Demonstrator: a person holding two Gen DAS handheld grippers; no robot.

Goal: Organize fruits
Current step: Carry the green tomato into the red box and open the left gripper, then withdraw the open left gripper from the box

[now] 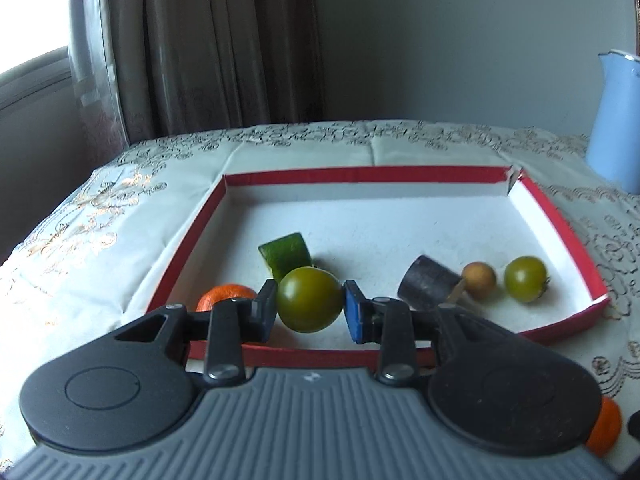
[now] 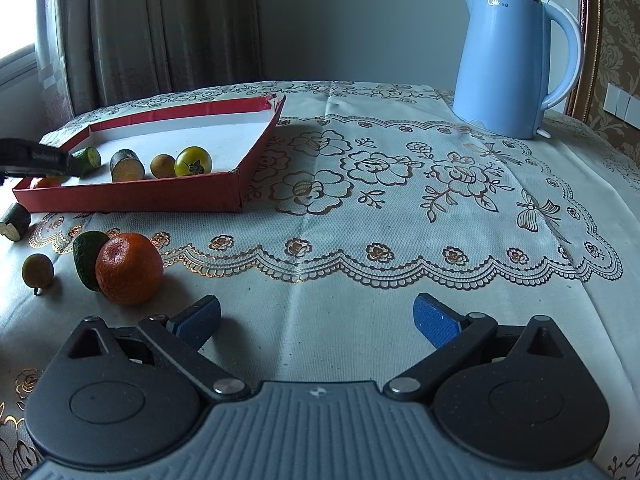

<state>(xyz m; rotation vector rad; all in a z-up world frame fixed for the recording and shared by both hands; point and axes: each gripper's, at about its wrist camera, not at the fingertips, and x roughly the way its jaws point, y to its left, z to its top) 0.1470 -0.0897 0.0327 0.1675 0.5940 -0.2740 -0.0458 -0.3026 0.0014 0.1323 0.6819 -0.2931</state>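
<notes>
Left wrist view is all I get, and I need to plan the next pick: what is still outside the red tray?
Observer: In front of the tray, a mandarin sits on the tablecloth, a dark green fruit right behind it.
Operator: Anything smaller?
Observer: A small round fruit lies left of them, apart.
Operator: Left tongs hold the green tomato; are the right tongs free?
Observer: Yes, right tongs are open, holding nothing.
</notes>
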